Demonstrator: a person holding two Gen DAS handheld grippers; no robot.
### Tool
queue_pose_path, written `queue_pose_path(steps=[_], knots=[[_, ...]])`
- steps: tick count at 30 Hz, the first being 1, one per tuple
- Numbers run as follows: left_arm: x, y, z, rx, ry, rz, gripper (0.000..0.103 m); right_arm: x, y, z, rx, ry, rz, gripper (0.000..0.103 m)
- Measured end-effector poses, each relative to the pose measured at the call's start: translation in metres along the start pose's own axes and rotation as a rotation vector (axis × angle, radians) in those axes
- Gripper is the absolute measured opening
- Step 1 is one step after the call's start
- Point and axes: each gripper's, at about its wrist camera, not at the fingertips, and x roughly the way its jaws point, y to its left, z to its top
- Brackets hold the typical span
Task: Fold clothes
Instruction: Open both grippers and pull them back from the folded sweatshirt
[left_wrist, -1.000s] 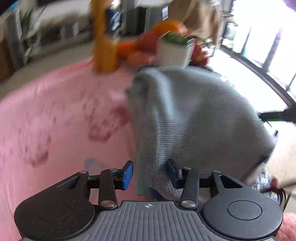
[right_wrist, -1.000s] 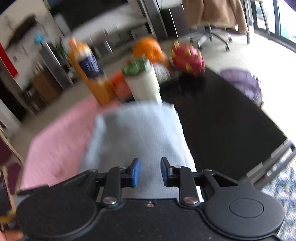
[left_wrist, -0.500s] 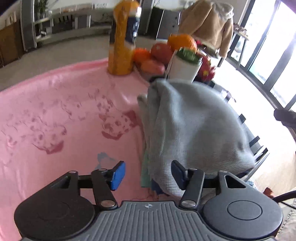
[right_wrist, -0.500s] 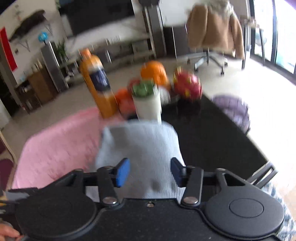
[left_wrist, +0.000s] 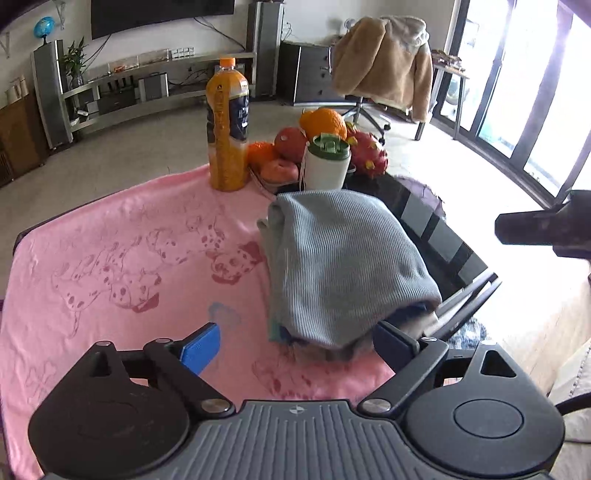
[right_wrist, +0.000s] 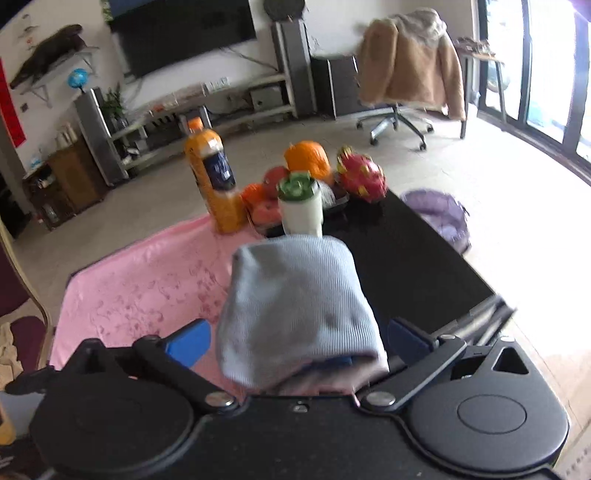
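Both sets of jaws now stand far wider apart than a second ago, when each pair was nearly pinched together at the cloth; neither touches anything. The left gripper (left_wrist: 295, 341) and right gripper (right_wrist: 299, 341) have drawn back from the folded grey ribbed-knit garment (left_wrist: 343, 258), which lies on a small stack of other folded clothes at the right edge of the pink dog-print blanket (left_wrist: 129, 266), by the bare black tabletop (right_wrist: 413, 258). At the far edge stand a tall orange juice bottle (left_wrist: 226, 129) and a white cup with a green lid (left_wrist: 327, 162). Behind them a dark shallow fruit tray (left_wrist: 269, 184) holds oranges, apples and a pink dragon fruit (left_wrist: 367, 151).
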Motion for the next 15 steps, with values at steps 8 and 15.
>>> queue_pose_path(steps=[8, 15], knots=[[-0.011, -0.01, -0.01, -0.006, 0.039, -0.026, 0.099, -0.009, 0.012, -0.033, -0.025, 0.019, -0.097, 0.103], [-0.018, -0.018, -0.015, -0.017, 0.068, -0.049, 0.099, -0.014, 0.01, -0.043, -0.041, 0.103, -0.063, 0.103]])
